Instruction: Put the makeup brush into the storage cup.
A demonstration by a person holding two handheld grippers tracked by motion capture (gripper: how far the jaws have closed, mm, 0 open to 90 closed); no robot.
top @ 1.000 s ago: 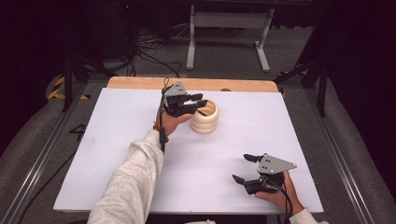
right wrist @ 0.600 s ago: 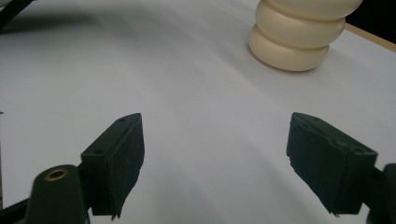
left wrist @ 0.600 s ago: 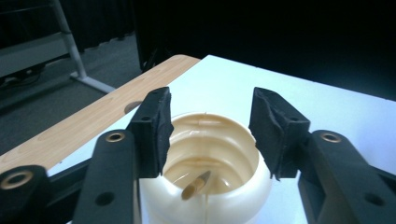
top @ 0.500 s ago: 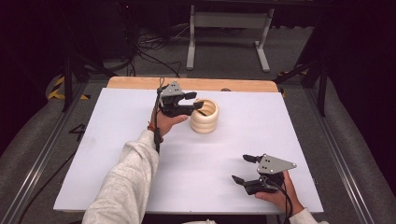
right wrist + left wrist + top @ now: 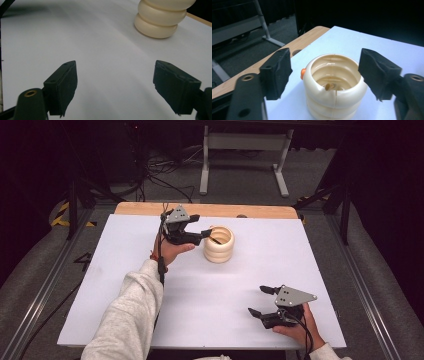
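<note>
Object: cream ribbed plastic ring-stack cup (image 5: 219,244)
Pose: upright, open top
Place: far middle of white table
Detail: small orange knob at rim

- The left gripper (image 5: 204,233) is held out over the far half of the table, its jaws pointing to the right of the high view; they have just been opening and stand wide.
- The right gripper (image 5: 260,301) rests low near the front edge, jaws spread wide, nothing between them.

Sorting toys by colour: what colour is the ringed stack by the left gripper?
Cream, glossy; the ringed stack shows best in the left gripper view, with a small orange knob at its side.
</note>
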